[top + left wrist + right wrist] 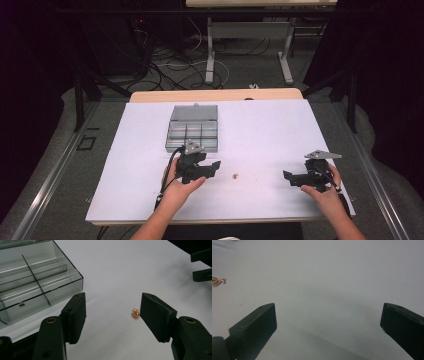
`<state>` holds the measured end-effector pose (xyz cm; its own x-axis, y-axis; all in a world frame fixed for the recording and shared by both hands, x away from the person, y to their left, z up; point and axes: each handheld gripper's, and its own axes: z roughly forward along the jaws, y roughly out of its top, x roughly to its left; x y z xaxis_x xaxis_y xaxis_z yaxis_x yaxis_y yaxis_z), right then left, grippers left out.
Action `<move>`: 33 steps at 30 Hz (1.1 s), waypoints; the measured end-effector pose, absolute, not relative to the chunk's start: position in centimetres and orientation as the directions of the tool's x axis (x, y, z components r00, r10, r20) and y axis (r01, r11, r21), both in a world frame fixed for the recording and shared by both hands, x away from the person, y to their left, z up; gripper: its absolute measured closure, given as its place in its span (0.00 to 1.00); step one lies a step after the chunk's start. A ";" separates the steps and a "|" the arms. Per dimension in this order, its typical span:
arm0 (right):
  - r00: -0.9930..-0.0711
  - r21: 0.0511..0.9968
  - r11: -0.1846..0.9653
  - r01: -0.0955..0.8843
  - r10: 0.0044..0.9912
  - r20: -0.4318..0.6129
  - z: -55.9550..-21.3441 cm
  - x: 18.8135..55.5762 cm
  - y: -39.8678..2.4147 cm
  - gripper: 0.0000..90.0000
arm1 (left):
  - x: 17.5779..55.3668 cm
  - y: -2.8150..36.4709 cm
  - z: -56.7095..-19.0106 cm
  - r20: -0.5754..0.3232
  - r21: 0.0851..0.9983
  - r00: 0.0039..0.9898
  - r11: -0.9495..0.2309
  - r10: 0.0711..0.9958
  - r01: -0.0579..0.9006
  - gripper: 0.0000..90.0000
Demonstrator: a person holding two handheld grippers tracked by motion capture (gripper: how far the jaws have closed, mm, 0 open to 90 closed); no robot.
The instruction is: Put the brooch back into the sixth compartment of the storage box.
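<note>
gold trinket beside left gripper, jaws apart

left gripper: black, brass screws, grey three-cornered plate, black cable | right gripper: black, grey plate | forearms bare, no sleeves

Nothing here can be read. The clear compartment box at the upper middle of the high view bears no label, print or number that shows, and the white table cover is plain. The black gripper bodies carry no legible brand or marking in any view.
</note>
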<state>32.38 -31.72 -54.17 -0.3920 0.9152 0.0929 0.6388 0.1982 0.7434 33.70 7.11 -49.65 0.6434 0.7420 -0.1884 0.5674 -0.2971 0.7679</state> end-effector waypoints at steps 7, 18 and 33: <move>-0.394 0.743 0.199 0.639 0.914 0.094 -54.2 32.4 -31.7 0.00 | 34.1 6.1 -49.9 -0.199 0.767 0.668 -0.310 0.717 0.562 0.46; -0.396 0.745 0.202 0.636 0.914 0.091 -54.3 32.4 -31.8 0.00 | 34.5 4.7 -50.5 -0.209 0.767 0.677 -0.311 0.706 0.561 0.49; -0.405 0.745 0.212 0.633 0.911 0.084 -54.3 32.4 -31.8 0.00 | 34.4 2.7 -51.3 -0.185 0.738 0.702 -0.374 0.688 0.561 0.58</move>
<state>32.45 -31.78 -54.31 -0.4047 0.9106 0.0840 0.6325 0.2124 0.7449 34.40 2.71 -51.28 0.7019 0.6879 -0.1849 0.5613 -0.3743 0.7381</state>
